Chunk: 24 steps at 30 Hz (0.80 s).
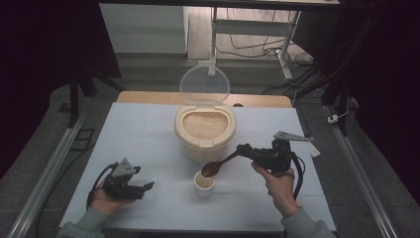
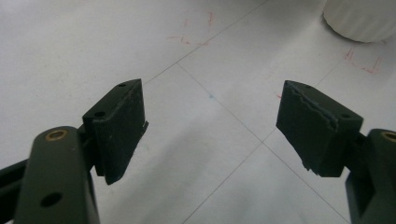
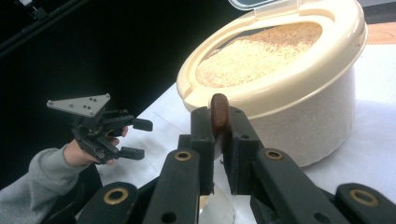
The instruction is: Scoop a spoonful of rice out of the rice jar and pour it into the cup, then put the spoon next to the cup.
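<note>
At the left of the high view we hold the left gripper [image 1: 140, 188] low over the pale blue-white counter [image 1: 148, 134], its jaws standing wide apart with nothing between them. In the left gripper view we see faint red pen marks [image 2: 196, 32] on the counter sheet, too sketchy to read. At the middle stands one small white round cup [image 1: 204, 184], and behind it one cream plastic round bin [image 1: 205, 131] of pale grain, its one clear round lid [image 1: 204, 85] tipped up and open. To the right, our right gripper [image 1: 243, 148] is clamped on the handle of one brown wooden spoon [image 1: 218, 165], whose bowl hangs just above the cup's rim. In the right gripper view the spoon's handle [image 3: 219, 113] stands edge-on between the pressed jaws. We read no brand or label on anything.
</note>
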Each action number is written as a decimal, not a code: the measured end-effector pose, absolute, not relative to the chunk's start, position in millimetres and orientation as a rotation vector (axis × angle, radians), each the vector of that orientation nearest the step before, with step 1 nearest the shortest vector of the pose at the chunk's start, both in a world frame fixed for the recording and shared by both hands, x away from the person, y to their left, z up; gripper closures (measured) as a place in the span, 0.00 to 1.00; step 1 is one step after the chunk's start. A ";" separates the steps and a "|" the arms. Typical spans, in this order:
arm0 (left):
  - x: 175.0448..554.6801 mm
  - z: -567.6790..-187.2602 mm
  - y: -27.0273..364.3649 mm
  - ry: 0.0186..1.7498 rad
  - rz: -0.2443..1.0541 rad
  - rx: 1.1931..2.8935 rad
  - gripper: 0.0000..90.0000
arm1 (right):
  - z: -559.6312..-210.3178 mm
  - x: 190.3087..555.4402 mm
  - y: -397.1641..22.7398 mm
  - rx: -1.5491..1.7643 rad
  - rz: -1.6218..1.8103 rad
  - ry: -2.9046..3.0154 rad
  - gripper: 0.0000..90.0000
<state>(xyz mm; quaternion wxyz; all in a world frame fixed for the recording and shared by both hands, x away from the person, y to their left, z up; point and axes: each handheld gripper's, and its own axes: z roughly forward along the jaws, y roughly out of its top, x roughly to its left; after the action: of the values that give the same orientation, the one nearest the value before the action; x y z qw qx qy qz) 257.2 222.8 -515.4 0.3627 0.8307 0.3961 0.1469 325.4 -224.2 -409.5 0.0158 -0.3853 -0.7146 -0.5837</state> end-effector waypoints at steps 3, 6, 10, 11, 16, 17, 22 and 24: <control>257.2 -515.3 223.0 1.020 0.377 2.137 0.26 | -411.7 327.6 -230.1 -1.216 -1.826 -2.184 0.92; 257.2 -515.5 223.0 1.020 0.378 2.138 0.26 | -412.4 329.5 -239.5 -1.237 -1.838 -2.149 0.92; 257.6 -515.6 223.2 1.022 0.377 2.139 0.26 | -406.6 328.9 -255.6 -1.254 -1.889 -2.109 0.92; 257.6 -515.5 223.3 1.021 0.378 2.141 0.26 | -404.0 328.2 -260.9 -1.257 -1.905 -2.104 0.92; 257.4 -515.5 222.2 1.022 0.380 2.143 0.26 | -393.1 325.8 -285.4 -1.279 -1.923 -2.100 0.92; 257.2 -515.4 222.1 1.021 0.382 2.145 0.26 | -392.6 325.8 -288.7 -1.283 -1.910 -2.105 0.92; 256.7 -515.2 222.1 1.022 0.382 2.141 0.26 | -400.6 328.0 -295.1 -1.280 -1.809 -2.131 0.92; 257.2 -515.2 222.3 1.023 0.381 2.139 0.26 | -405.1 328.9 -294.3 -1.267 -1.760 -2.153 0.92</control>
<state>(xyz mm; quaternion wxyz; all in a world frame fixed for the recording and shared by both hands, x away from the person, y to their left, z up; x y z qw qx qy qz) 257.2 222.3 -515.2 0.3617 0.8303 0.3973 0.1479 328.9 -294.3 -405.1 0.0429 -0.4143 -0.7039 -0.5753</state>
